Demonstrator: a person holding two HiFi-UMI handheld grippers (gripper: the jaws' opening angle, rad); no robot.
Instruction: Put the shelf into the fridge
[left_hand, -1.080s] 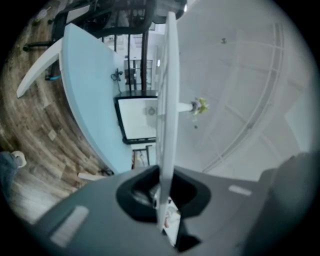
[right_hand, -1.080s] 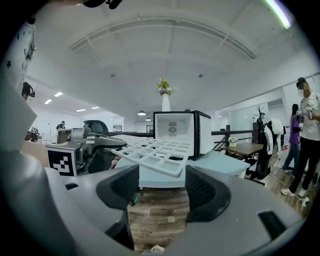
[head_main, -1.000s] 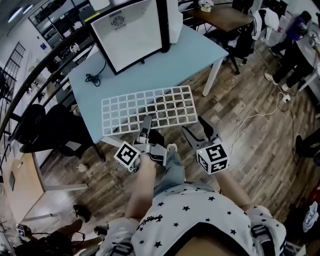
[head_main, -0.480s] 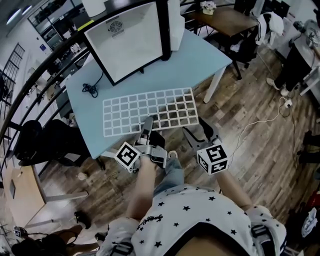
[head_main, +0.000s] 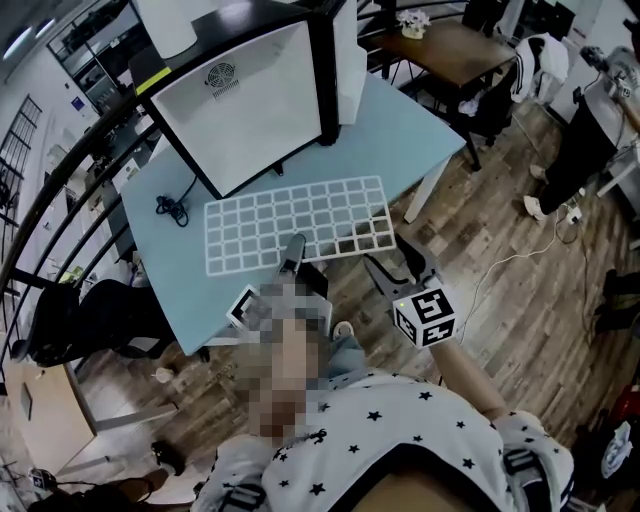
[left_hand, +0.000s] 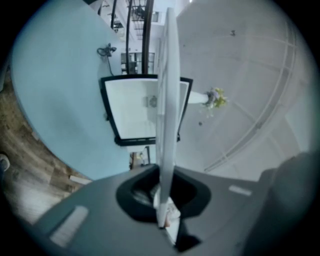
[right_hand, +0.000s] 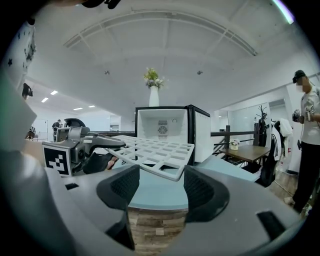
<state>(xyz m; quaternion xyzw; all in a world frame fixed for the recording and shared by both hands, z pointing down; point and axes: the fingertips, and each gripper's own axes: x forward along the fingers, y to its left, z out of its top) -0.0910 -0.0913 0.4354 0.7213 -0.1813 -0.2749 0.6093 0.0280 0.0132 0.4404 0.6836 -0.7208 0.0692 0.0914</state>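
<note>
A white grid shelf (head_main: 300, 225) hovers roughly level over the near edge of the light-blue table (head_main: 410, 120). My left gripper (head_main: 292, 252) is shut on the middle of its near edge. In the left gripper view the shelf (left_hand: 167, 100) shows edge-on, clamped between the jaws of the left gripper (left_hand: 162, 210). The open white fridge (head_main: 250, 110), with a black frame, stands on the table beyond the shelf. My right gripper (head_main: 392, 262) is open and holds nothing, just short of the shelf's near right corner. In the right gripper view the shelf (right_hand: 155, 152) lies ahead of the right gripper (right_hand: 157, 187).
A black cable (head_main: 165, 207) lies on the table left of the fridge. A vase of flowers (right_hand: 153, 92) stands on the fridge. A wooden table (head_main: 445, 40) and a chair (head_main: 490, 90) stand at the back right, and a person (right_hand: 307, 140) at the far right.
The shelf, still in my left gripper, has come a little closer to the fridge, which now looks larger. My right gripper keeps its place beside the shelf's corner.
</note>
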